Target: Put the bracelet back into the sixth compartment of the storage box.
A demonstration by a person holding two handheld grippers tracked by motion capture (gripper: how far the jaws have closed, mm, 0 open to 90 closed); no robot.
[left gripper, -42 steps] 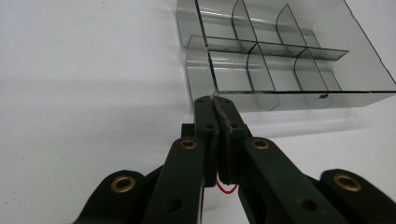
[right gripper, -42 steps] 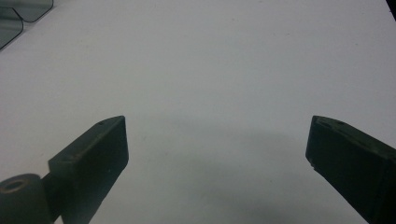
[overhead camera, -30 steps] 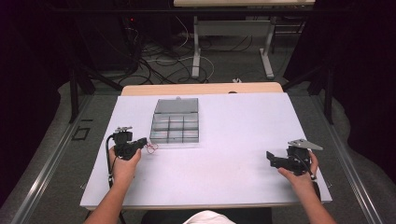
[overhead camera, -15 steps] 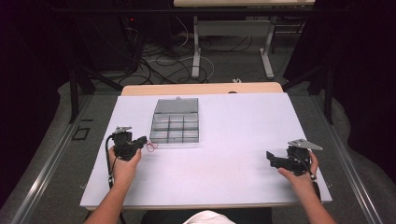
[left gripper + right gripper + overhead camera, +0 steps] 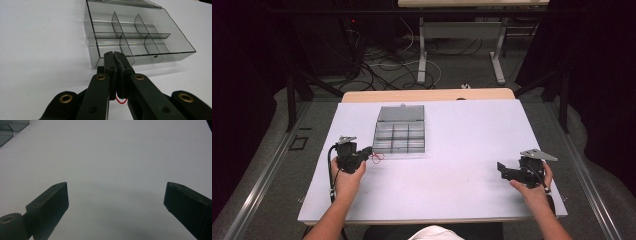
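We pinch a thin, limp red wire (image 5: 377, 158) in the left gripper (image 5: 115, 55), jaws closed on it, beside the brittle clear organizer box (image 5: 399, 135); right gripper (image 5: 116, 195) jaws gape empty.

The white-topped desk (image 5: 452, 150) sits over a light wooden board (image 5: 427, 95) peeking out along its far edge. Behind it on the grey floor (image 5: 462, 65) there's a messy tangle of black and white cables (image 5: 382, 60) and a grey metal table frame (image 5: 459, 40).
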